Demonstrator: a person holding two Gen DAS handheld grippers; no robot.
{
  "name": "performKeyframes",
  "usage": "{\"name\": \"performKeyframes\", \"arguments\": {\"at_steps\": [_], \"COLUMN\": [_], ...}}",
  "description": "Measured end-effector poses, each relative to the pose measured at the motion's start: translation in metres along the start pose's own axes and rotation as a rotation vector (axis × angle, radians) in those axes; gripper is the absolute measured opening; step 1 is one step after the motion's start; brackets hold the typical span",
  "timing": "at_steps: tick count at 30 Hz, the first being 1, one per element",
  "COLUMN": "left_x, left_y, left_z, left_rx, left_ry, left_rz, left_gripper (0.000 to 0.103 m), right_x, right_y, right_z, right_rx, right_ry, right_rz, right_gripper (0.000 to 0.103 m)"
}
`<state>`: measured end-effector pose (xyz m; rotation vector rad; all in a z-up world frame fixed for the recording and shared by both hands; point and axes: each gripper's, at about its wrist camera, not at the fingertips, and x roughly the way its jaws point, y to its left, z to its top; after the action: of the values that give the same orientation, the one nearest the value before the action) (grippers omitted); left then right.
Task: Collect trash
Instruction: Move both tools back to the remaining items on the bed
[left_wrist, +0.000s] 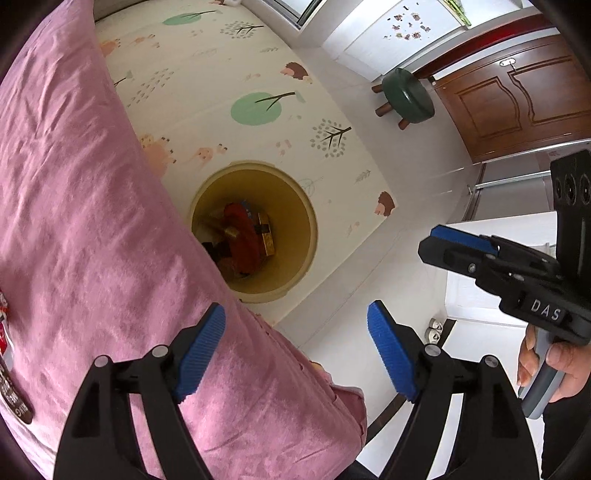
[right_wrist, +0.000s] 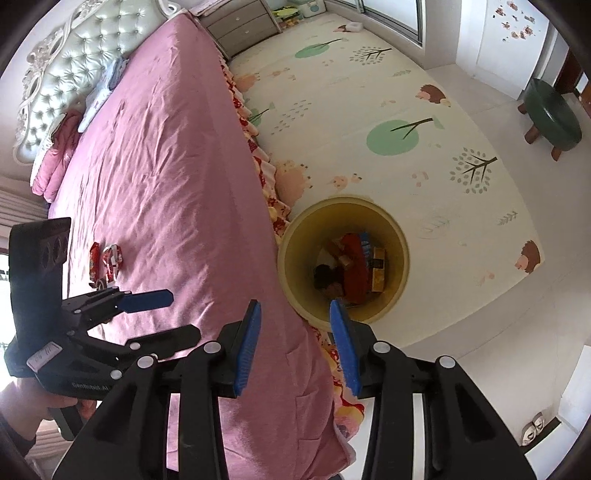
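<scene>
Left wrist view: left gripper (left_wrist: 295, 350) fingers spread wide, nothing between them. Left finger (left_wrist: 201, 350) hangs over the pink bed (left_wrist: 92, 221); right finger (left_wrist: 391, 350) over bare floor. Straight ahead of the fingers, a yellow bin (left_wrist: 295, 199) on the play mat (left_wrist: 229, 74), tight against the bed edge. Trash (left_wrist: 243, 236) in it: red wrapper, yellowish box. Far left of the fingers, at the frame edge, wrappers (left_wrist: 3, 332) on the bed, print too cut off to read. Right of the fingers, right gripper (left_wrist: 443, 236) side-on, "DAS" on its body, hand (left_wrist: 554, 365) on the handle; from here cannot tell its gap. Green stool (left_wrist: 406, 98) far ahead right, by a wooden door (left_wrist: 517, 99).

Right wrist view: right gripper (right_wrist: 295, 347) fingers parted, empty. Bin (right_wrist: 399, 251) just ahead of the right fingertip, trash (right_wrist: 354, 266) inside. Left of the fingers, left gripper (right_wrist: 155, 321) over the bed (right_wrist: 166, 166), fingers apart, "GenRobot.AI" on its body. Beyond it, red-and-white wrappers (right_wrist: 107, 262) on the bed, text unreadable. Stool (right_wrist: 554, 114) far ahead right.
</scene>
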<state>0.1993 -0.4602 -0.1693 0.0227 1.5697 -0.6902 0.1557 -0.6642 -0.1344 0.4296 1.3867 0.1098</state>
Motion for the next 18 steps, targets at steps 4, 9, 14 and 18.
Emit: {"name": "performKeyframes", "arguments": {"at_steps": [4,9,14,18], "left_x": [-0.009,-0.026,-0.048,-0.065], "left_y": [0.009,0.025,0.052,0.078], "left_z": [-0.010,-0.024,-0.044,-0.064], "left_rx": [-0.019,-0.046,-0.109,-0.163], "left_ry": [-0.018,-0.047,-0.083,-0.108], "left_rz": [0.002,0.014,0.031,0.046], "left_gripper": [0.079,0.079,0.080,0.080], "right_x": [0.001,0.002,0.008,0.016], "right_y": [0.015,0.038,0.073,0.108], "right_z": [0.000,-0.001,-0.003,-0.006], "right_rx": [-0.024,-0.065,-0.128,-0.186], "right_ry": [0.009,0.018,0.035,0.053], "right_rz": [0.005,0.012,0.025,0.049], "right_gripper": [0.039,0.039,0.039,0.039]}}
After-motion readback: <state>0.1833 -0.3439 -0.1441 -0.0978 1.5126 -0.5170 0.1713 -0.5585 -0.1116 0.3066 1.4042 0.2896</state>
